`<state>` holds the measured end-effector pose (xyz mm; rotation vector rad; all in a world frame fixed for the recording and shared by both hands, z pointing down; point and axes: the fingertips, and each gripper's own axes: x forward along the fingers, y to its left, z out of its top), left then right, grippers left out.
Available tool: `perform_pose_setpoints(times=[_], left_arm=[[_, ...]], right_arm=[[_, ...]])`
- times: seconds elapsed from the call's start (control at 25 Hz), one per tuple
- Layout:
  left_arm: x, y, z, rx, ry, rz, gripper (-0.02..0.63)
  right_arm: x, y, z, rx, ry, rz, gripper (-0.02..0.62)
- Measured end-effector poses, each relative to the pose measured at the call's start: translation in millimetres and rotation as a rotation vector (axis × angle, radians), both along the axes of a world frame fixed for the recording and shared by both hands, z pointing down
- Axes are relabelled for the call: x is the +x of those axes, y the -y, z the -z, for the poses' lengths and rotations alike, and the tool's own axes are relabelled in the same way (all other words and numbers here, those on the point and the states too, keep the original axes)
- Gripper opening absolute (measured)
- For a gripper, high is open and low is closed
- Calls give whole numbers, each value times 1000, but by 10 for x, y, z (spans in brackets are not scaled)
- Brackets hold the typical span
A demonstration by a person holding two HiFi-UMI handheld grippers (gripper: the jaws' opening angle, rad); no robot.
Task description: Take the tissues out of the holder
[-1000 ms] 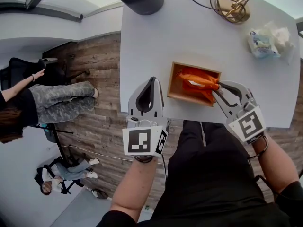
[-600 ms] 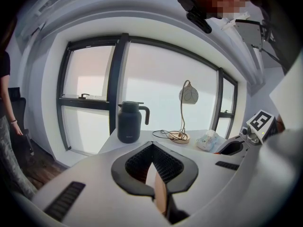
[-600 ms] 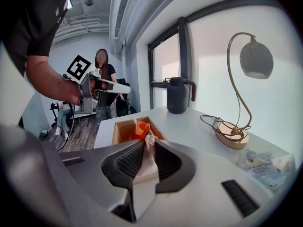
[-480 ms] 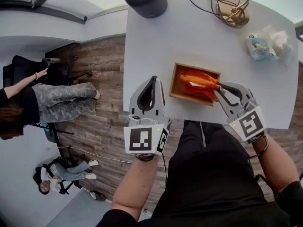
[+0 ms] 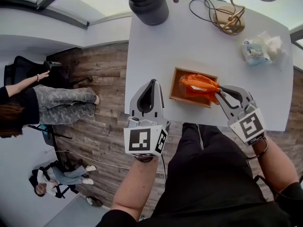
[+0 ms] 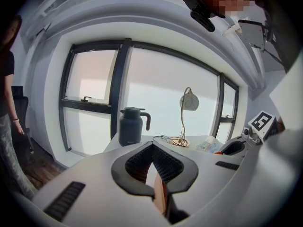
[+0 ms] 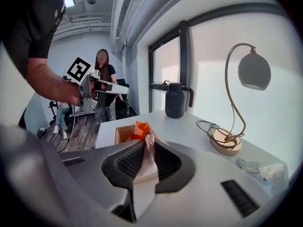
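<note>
While right gripper (image 5: 218, 90), just closed, pinches orange tissues (image 5: 199, 82), wooden holder (image 5: 174, 85) beneath

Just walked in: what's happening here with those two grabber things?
A person works a gripper in each hand at a table. The right gripper has just closed its jaws on the end of an orange tissue pack sitting in a wooden holder, seemingly to pull it out; the pack is not out yet. The left gripper is shut and empty, held by the table's near edge, left of the holder.
</note>
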<state>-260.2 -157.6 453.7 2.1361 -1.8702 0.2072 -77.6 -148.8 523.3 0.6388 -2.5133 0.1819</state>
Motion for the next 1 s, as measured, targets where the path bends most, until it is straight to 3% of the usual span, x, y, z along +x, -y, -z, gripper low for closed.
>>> perform_pose_setpoints(times=[0.36,1.0], left_arm=[[-172,3,299,53,22,31,3],[-144,-18,687,105,35,16,3]], right_arm=[[-17,20,228,31,16,-25,57],[10,116,746,114,66,-53,57]])
